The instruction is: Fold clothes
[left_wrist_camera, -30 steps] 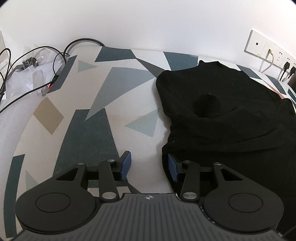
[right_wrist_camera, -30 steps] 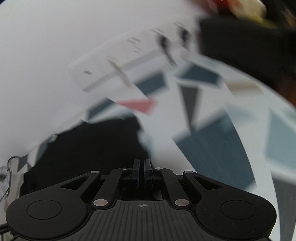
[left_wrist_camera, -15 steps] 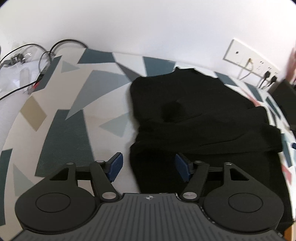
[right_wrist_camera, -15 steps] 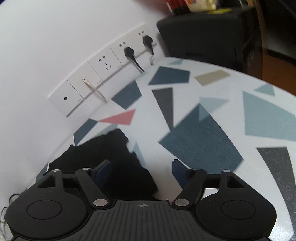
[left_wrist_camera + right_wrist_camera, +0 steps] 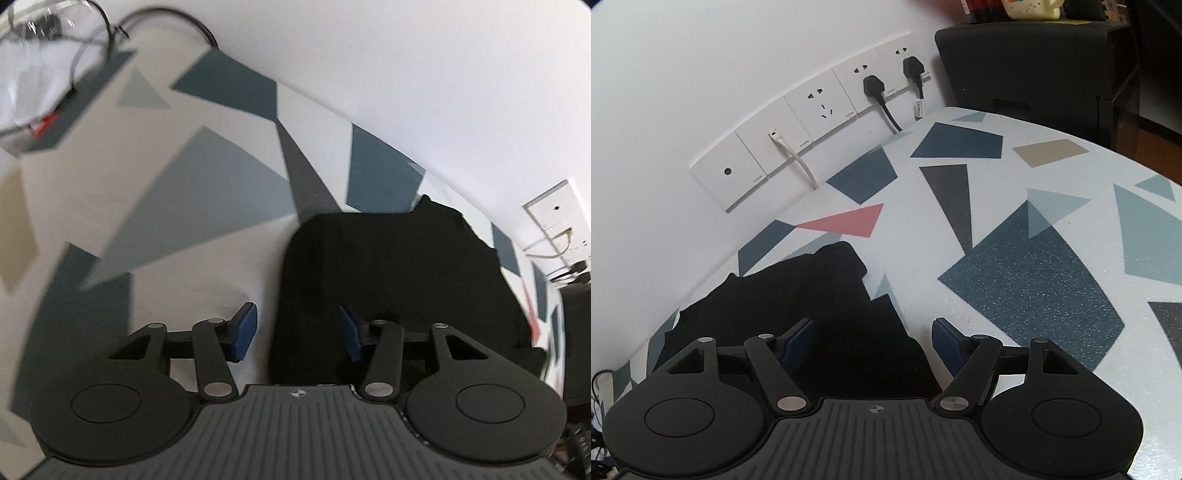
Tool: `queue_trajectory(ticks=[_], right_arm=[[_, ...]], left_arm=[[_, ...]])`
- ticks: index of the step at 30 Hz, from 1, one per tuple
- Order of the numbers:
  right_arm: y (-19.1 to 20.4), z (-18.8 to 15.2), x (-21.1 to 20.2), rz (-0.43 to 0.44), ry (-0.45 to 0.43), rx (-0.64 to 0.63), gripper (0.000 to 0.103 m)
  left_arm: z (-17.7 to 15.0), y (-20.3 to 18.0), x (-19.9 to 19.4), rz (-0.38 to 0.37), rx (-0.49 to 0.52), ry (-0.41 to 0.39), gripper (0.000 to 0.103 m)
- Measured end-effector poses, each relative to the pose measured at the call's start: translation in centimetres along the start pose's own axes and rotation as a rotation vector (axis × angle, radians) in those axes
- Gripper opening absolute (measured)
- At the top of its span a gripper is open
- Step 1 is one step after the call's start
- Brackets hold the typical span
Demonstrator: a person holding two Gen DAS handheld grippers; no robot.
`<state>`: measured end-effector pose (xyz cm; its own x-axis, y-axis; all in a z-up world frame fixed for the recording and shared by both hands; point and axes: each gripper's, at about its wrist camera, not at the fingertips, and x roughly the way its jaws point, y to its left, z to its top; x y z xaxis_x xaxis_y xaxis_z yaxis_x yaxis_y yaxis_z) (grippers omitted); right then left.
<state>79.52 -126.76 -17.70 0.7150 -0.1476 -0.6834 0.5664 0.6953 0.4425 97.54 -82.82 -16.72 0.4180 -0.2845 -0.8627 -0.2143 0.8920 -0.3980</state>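
Left wrist view first: my left claw point(image 5: 297, 334) has swung across the counter point(image 5: 207, 229) and the picture is smeared with it. The black garment point(image 5: 399, 273), off on the right a second ago, now fills the lower centre and right of the frame, its left edge running up between my blue pads point(image 5: 243, 326). The jaws are spread but closing, with that edge between them and nothing pinched yet. Over to the right wrist view: this claw was pressed together a second ago, and now the right claw point(image 5: 873, 341) stands spread, easing in slightly, straddling the garment's right-hand edge in the lower centre. One pad sits over black cloth, the other over bare patterned counter, and neither presses on fabric that I can see. The wall sockets point(image 5: 820, 110) sit in the upper left, sharp now where they were a blur. My read: both claws are lined up on opposite edges, so the next fold's pinch is about to happen.
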Motion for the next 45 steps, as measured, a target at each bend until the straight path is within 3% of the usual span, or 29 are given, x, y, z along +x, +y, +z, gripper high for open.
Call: queue_trajectory(ticks=[1,4,8,13,18,24,26,28,30,33,35,39,41,45], right_arm=[[-0.2,0.0,0.0,0.004,0.01,0.02,0.067],[-0.7,-0.2,-0.1,0.018,0.029,0.037,0.067],[-1.1,-0.6,-0.1,0.006,0.033,0.052,0.067],[-0.9,-0.9,0.1,-0.014,0.032,0.052,0.067],[-0.8,-1.1,0.3,-0.016,0.042,0.047,0.067],[-1.2,-0.8,0.5,-0.017,0.016,0.075,0.067],[-1.3,-1.0,0.8,-0.021,0.01,0.083,0.067],[-1.5,-1.3,1.0,-0.027,0.008,0.087,0.067],[-1.7,-1.4,1.0,-0.028,0.009,0.097,0.066],[-2.0,-1.2,0.7,-0.032,0.003,0.094,0.067],[-1.9,-0.9,0.2,-0.034,-0.012,0.075,0.067],[0.6,-0.7,-0.4,-0.004,-0.034,-0.088,0.067],[2.1,-0.7,-0.3,-0.006,-0.027,-0.183,0.069],[1.4,-1.2,0.0,-0.066,-0.028,-0.184,0.076]], left_arm=[[-0.1,0.0,0.0,0.002,-0.007,-0.009,0.049],[-0.4,0.2,0.1,-0.007,-0.049,-0.003,0.012],[-0.3,0.3,0.0,-0.017,-0.085,0.007,0.012],[-0.3,-0.2,0.7,0.024,-0.051,0.002,0.012],[-0.5,-0.9,-1.3,0.029,-0.018,-0.102,0.005],[1.4,-1.1,-3.0,0.007,-0.058,-0.238,0.0],[1.7,-1.1,-3.1,0.047,-0.06,-0.294,0.0],[1.9,-1.2,-2.6,0.056,-0.039,-0.27,0.0],[2.0,-1.4,-2.0,0.054,-0.007,-0.209,0.004],[1.4,-2.2,-1.7,0.026,0.061,-0.1,0.022],[0.7,-3.1,-2.1,0.006,0.137,-0.092,0.035],[-1.0,-4.7,-2.9,-0.007,0.332,-0.068,0.047],[-2.6,-4.9,-3.8,-0.024,0.422,-0.073,0.072],[-6.7,-5.3,-5.3,-0.008,0.578,-0.126,0.076]])
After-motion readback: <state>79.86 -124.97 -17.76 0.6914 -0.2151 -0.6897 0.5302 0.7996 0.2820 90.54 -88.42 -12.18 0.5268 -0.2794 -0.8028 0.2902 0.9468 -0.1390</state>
